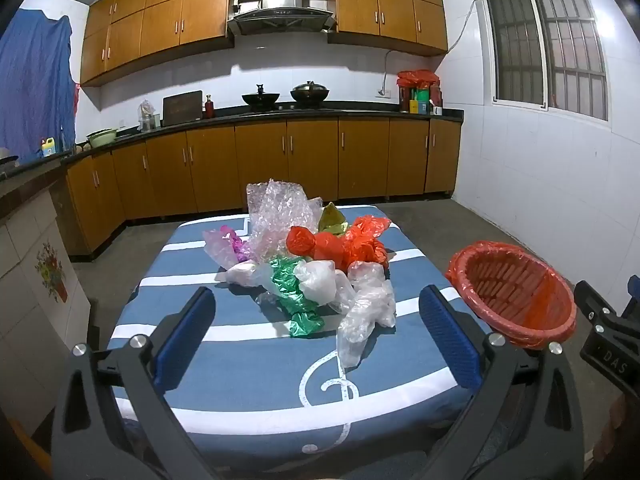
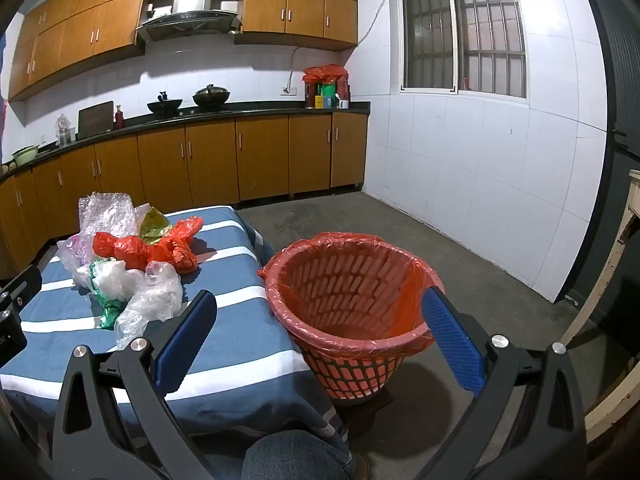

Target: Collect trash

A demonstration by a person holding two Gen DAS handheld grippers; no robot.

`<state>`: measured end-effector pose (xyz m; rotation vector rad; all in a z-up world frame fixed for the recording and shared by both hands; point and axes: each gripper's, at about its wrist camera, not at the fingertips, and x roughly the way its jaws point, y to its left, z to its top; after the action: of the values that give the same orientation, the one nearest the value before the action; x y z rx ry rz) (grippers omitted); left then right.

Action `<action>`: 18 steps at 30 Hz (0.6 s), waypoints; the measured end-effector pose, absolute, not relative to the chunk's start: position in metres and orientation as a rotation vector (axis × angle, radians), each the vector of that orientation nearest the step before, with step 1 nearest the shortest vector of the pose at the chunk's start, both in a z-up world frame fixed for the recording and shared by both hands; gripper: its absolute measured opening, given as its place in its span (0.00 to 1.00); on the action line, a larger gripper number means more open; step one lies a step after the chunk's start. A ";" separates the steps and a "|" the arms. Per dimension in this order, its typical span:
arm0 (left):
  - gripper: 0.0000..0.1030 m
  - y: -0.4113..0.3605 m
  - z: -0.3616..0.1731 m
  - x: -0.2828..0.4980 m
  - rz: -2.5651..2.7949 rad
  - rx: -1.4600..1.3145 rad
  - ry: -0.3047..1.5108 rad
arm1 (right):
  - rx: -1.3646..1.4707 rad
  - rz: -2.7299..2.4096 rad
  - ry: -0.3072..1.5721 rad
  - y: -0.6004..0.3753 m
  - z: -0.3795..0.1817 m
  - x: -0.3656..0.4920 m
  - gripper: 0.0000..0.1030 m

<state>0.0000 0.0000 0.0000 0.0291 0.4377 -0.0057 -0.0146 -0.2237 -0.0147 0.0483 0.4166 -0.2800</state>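
On striped tablecloth [image 1: 248, 364], crumpled plastic bags [image 1: 316, 268], "DAS" lettering on right gripper [image 1: 612, 364], both jaws wide open, empty.

One table [image 1: 248, 360] carries the trash pile. Countable pieces in the pile:

- bubble wrap [image 1: 276, 212]: one sheet
- red plastic bags [image 1: 344, 246]: apparently two, knotted together; exact count unclear
- green foil wrapper [image 1: 294, 292]: one
- yellow-green wrapper [image 1: 331, 218]: one
- clear plastic bags [image 1: 366, 312]: at least three; overlaps prevent a firm count

One red basket [image 2: 352, 308], fitted with one red liner, stands beside the table. Two woks [image 1: 260, 98] sit on the far counter.
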 end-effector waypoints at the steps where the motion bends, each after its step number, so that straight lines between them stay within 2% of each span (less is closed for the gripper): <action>1: 0.96 0.000 0.000 0.000 -0.006 0.031 0.438 | 0.047 -0.280 0.416 -0.224 -0.015 -0.014 0.98; 18: 0.96 0.000 0.000 0.000 -0.005 0.029 0.440 | 0.048 -0.280 0.415 -0.224 -0.014 -0.014 0.98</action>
<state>-0.0002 -0.0001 0.0002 0.0294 0.4397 -0.0046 -0.0143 -0.2236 -0.0136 0.0482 0.4152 -0.2800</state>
